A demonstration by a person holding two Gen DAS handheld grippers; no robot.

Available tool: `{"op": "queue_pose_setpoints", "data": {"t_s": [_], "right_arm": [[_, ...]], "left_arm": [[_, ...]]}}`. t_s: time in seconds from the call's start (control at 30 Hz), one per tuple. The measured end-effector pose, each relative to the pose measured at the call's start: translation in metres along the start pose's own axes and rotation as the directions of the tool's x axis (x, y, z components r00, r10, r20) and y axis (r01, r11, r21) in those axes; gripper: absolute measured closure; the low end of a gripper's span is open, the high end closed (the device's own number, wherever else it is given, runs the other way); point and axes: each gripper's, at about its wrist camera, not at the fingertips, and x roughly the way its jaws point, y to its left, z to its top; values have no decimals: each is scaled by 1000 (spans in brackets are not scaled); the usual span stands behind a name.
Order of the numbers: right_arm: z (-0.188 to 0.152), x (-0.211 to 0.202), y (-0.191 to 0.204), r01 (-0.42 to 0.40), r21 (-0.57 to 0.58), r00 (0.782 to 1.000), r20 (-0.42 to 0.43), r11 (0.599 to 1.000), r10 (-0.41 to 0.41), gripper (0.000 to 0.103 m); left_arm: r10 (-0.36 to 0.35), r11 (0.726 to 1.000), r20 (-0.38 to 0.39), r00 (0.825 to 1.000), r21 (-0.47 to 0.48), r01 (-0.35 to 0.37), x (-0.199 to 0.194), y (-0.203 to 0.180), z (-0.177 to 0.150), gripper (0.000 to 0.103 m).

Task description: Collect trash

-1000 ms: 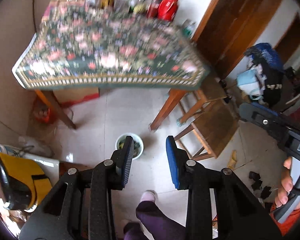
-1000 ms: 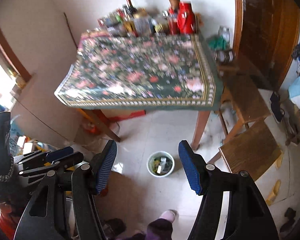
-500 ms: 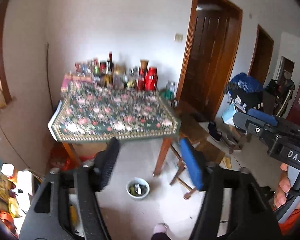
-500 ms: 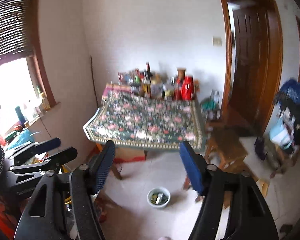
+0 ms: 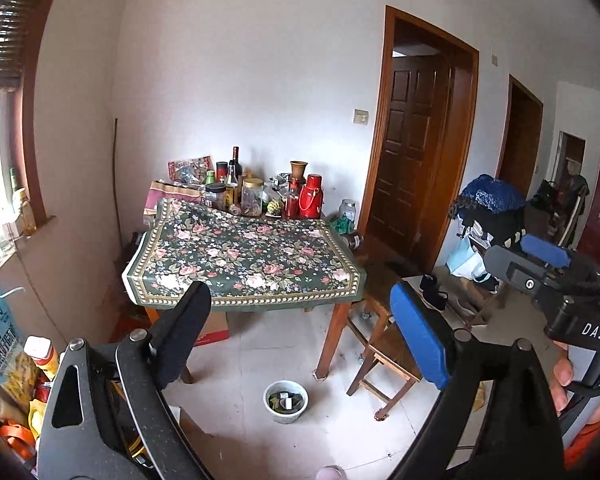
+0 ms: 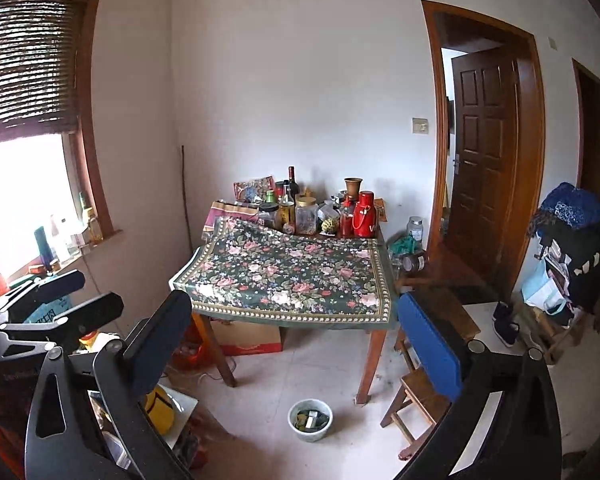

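White tile floor carries the small bin (image 5: 285, 401), already holding scraps, just in front of the counter (image 5: 244, 258) leg. Your left hand-held gripper (image 5: 300, 336) and right hand-held gripper (image 6: 296, 344) are both opening wide with nothing between the jaws. You seem to be between pickups. Next, scan for loose trash; none shows clearly here, so aim low toward the floor beside the stool (image 5: 384, 364).

Small white trash bowl (image 5: 285, 401) is sitting upright on the pale tile floor, just in front of the table's front-right leg and near the wooden stool. It's holding greenish scraps w/ a small grey boxy bit lying on top, prob wrappers, can't tell exactly.
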Motion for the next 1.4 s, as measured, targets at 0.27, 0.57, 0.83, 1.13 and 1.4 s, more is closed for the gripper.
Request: {"op": "queue_pose_setpoints", "data": {"t_s": [0.27,0.57,0.83,1.13,1.4], "right_arm": [[-3,-9,5,-8,-14,1000,-4,1000,8,0],[-3,-11,11,-15,-34,1000,-14,999,15,0],[-4,-14,13,-16,-39,1000,-23,999,15,0],[-2,-15,11,-17,-37,999,-32,999,16,0],[-1,-15,10,-18,-33,999,-33,999,17,0]], "left_arm": [[0,1000,8,1000,0,0,-6,2,-2,12],[3,1000,-2,1000,2,-3,-5,-2,-5,12],[-5,1000,-8,1000,2,5,-4,-3,-3,12],[-12,1000,-7,1000,0,12,-4,-4,-3,12],[-24,1000,-10,1000,-5,24,-5,0,-4,12]]}}
